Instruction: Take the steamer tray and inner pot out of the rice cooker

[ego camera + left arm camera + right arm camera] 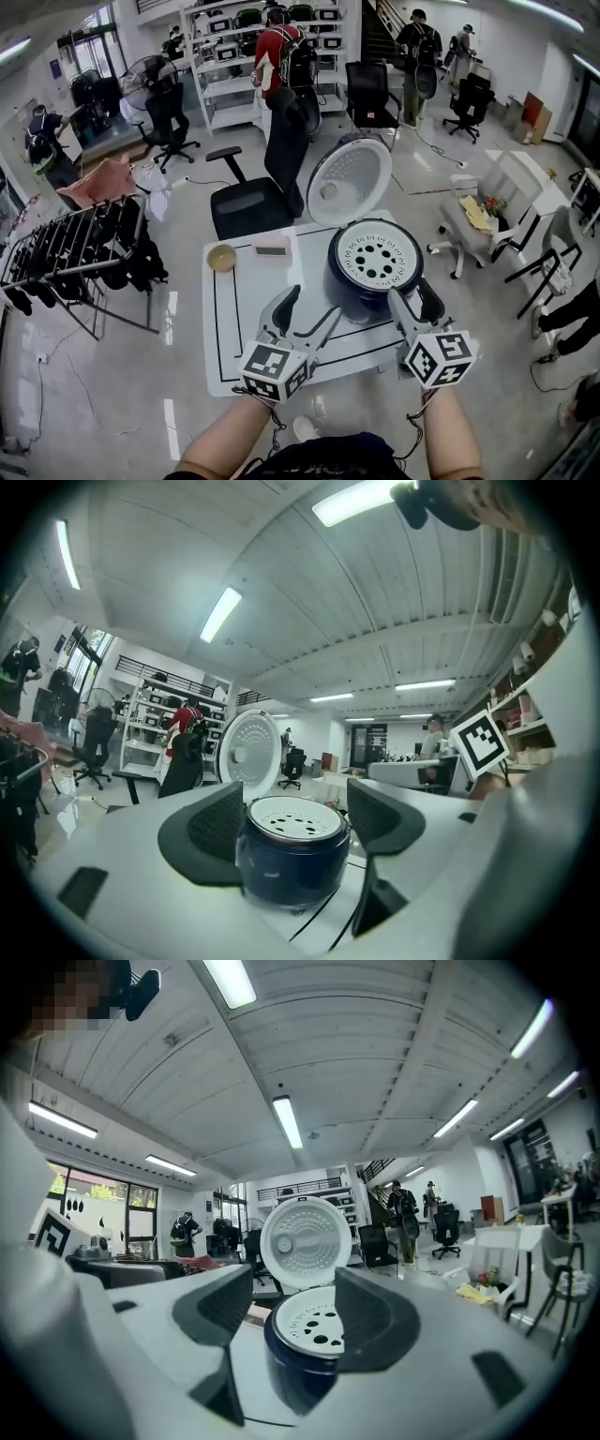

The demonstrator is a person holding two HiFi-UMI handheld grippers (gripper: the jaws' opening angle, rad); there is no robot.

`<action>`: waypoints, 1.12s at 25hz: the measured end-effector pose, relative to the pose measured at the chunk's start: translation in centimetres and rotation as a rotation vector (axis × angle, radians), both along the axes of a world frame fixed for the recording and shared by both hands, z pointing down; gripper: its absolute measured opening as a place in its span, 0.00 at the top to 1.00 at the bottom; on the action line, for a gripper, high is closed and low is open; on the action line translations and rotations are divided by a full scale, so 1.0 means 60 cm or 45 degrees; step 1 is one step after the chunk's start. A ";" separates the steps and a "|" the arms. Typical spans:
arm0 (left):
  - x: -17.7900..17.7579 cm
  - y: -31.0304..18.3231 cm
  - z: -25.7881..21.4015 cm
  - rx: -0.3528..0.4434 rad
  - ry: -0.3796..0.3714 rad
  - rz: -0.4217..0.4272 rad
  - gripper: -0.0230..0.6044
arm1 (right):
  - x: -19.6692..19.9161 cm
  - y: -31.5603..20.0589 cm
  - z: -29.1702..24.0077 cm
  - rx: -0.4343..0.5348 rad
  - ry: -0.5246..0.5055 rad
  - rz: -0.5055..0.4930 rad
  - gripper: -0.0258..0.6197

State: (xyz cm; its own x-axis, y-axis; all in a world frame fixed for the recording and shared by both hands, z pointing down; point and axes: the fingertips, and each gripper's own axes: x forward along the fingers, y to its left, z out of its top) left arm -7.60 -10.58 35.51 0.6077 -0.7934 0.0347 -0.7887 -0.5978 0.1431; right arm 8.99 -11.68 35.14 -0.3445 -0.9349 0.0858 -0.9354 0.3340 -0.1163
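Evidently the approach step, nothing lifted yet.
Both gaping and empty, left gripper (307,314) and right gripper (417,305) low in frame, just short of dark blue round rice cooker (361,286); white perforated steamer tray (380,255) seated in its mouth, inner pot hidden beneath. Next, likely: pinch tray rim, lift straight, clear of raised white lid (349,181); room on white table (234,328) at left.

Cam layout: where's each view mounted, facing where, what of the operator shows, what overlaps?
Head view: on the head, steeply down at the rice cooker; forearms, left gripper, right gripper show.
Left gripper view: on the left gripper, along its own open jaws at the rice cooker.
Right gripper view: on the right gripper, along its own open jaws at the rice cooker.
Shared: steamer tray and raised lid, in all three.
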 end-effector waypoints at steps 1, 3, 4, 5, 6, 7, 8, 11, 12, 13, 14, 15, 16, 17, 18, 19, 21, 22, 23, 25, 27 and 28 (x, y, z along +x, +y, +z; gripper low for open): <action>-0.001 -0.006 0.000 -0.004 0.003 0.008 0.43 | -0.001 -0.004 0.001 -0.002 0.004 0.012 0.56; 0.000 -0.018 -0.002 -0.011 0.007 0.023 0.43 | 0.001 -0.012 0.001 -0.008 0.010 0.037 0.56; 0.002 -0.024 -0.002 -0.016 0.008 0.031 0.43 | 0.003 -0.016 0.002 -0.012 0.011 0.048 0.56; 0.005 -0.029 -0.001 -0.022 0.010 0.039 0.43 | 0.005 -0.020 0.003 -0.016 0.013 0.058 0.56; 0.008 -0.035 0.001 -0.027 0.010 0.046 0.43 | 0.008 -0.025 0.005 -0.020 0.016 0.066 0.56; 0.012 -0.040 0.003 -0.031 0.009 0.051 0.43 | 0.010 -0.030 0.007 -0.023 0.020 0.072 0.56; 0.016 -0.047 0.006 -0.036 0.006 0.056 0.43 | 0.013 -0.035 0.010 -0.024 0.027 0.077 0.56; 0.030 -0.068 0.017 -0.056 -0.003 0.062 0.43 | 0.026 -0.056 0.017 -0.031 0.042 0.089 0.56; 0.035 -0.077 0.019 -0.063 -0.006 0.062 0.43 | 0.032 -0.065 0.020 -0.037 0.044 0.091 0.56; 0.040 -0.086 0.022 -0.070 -0.009 0.059 0.43 | 0.038 -0.075 0.023 -0.045 0.046 0.093 0.56; 0.045 -0.095 0.024 -0.075 -0.012 0.053 0.43 | 0.044 -0.085 0.027 -0.055 0.049 0.092 0.56; 0.049 -0.104 0.025 -0.080 -0.014 0.044 0.43 | 0.050 -0.096 0.032 -0.067 0.054 0.090 0.56; 0.054 -0.113 0.027 -0.086 -0.017 0.032 0.43 | 0.056 -0.106 0.037 -0.081 0.060 0.087 0.56; 0.059 -0.123 0.030 -0.093 -0.020 0.021 0.43 | 0.063 -0.117 0.042 -0.095 0.069 0.085 0.56; 0.065 -0.132 0.033 -0.101 -0.026 0.012 0.43 | 0.071 -0.128 0.047 -0.107 0.081 0.085 0.56; 0.072 -0.142 0.037 -0.110 -0.034 0.003 0.43 | 0.080 -0.140 0.051 -0.117 0.094 0.087 0.56; 0.083 -0.162 0.046 -0.128 -0.055 -0.013 0.43 | 0.094 -0.164 0.063 -0.142 0.118 0.086 0.56; 0.087 -0.172 0.052 -0.137 -0.067 -0.022 0.43 | 0.100 -0.176 0.071 -0.161 0.127 0.083 0.56; 0.091 -0.181 0.059 -0.147 -0.080 -0.032 0.43 | 0.104 -0.188 0.081 -0.183 0.135 0.079 0.56; 0.098 -0.196 0.074 -0.170 -0.106 -0.049 0.43 | 0.113 -0.208 0.102 -0.228 0.161 0.079 0.56; 0.106 -0.208 0.087 -0.191 -0.130 -0.059 0.43 | 0.124 -0.226 0.122 -0.269 0.196 0.092 0.56; 0.110 -0.214 0.094 -0.200 -0.141 -0.061 0.43 | 0.130 -0.234 0.131 -0.288 0.210 0.101 0.56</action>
State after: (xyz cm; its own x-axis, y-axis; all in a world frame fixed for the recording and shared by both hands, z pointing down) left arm -0.98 -23.44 41.13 0.5550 -0.8009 0.2248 -0.8318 -0.5365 0.1424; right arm 16.80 -25.72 43.01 -0.2353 -0.9091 0.3437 -0.9700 0.2421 -0.0236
